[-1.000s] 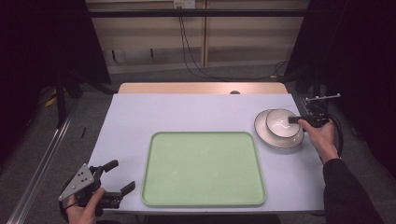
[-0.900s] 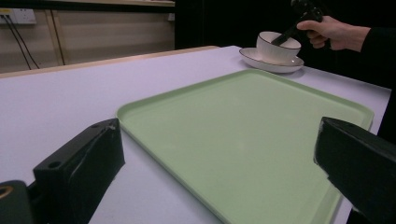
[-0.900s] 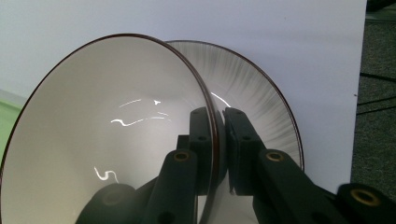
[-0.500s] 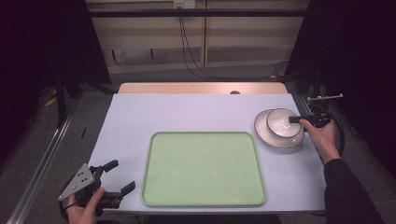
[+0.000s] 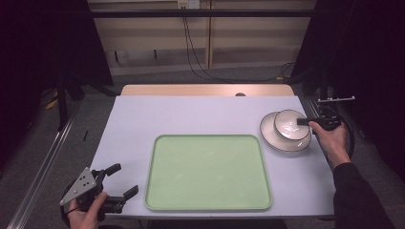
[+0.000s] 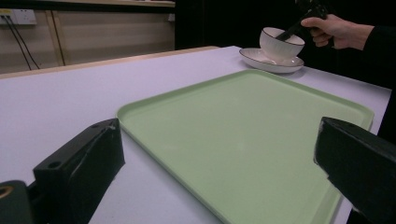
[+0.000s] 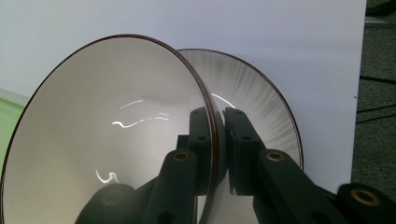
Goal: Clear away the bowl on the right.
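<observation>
Hidden and cut-off parts

In the right gripper view the bowl (image 7: 107,135) runs off the lower left edge and covers much of the plate (image 7: 261,98); in the left gripper view the tray's (image 6: 243,135) near corner is cropped.

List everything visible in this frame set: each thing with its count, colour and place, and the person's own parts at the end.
Bowl: one, white with a dark rim, on the plate at the table's right, its rim pinched by the right tool.
Plate: one, white with a dark rim, under the bowl.
Tray: one, pale green, flat at the middle of the table's near side, nothing on it.
Table: one, pale lilac-white top with a wooden strip at the far edge.
Cables: a few, black, hanging down the far wall.
Left tool: one, black with a grey plate, jaws open, at the table's near left corner.
Right tool: one, black, shut on the bowl's rim.
Hands: two, left hand, right hand in a dark sleeve.
</observation>
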Available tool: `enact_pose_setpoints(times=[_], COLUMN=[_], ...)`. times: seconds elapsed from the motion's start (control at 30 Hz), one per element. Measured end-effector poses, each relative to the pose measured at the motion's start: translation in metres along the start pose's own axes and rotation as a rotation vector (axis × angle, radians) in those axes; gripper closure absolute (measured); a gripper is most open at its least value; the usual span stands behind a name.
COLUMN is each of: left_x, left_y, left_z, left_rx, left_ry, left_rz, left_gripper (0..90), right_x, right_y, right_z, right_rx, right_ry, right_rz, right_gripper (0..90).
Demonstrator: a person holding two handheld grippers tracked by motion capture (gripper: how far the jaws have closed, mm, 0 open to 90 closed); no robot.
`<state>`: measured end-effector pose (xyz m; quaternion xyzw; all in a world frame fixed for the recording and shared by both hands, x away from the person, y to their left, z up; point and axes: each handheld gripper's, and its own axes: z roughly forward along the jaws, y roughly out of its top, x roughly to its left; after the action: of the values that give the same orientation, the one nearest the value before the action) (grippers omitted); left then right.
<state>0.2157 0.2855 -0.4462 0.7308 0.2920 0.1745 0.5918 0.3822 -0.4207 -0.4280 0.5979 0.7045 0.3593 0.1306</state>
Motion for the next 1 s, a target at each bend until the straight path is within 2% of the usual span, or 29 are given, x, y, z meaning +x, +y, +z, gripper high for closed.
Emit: enact_pose_setpoints(times=[0.5,1.0], left_x=[0.0,0.0], left_y=[0.0,0.0], left_z=[0.0,-0.001], left_rx=[0.0,0.002], left_ry=[0.0,0.006], left_rz=[0.006,0.003], left_gripper=[1.5,1.5], right_x=[0.004,0.016], right_y=[-0.003,-0.006], right_z=[-0.015,-0.029], right_rx=[-0.016,-0.029], right_ry=[0.04,0.098], right_rz=[-0.009,-0.06], right_gripper=[82.4,82.3])
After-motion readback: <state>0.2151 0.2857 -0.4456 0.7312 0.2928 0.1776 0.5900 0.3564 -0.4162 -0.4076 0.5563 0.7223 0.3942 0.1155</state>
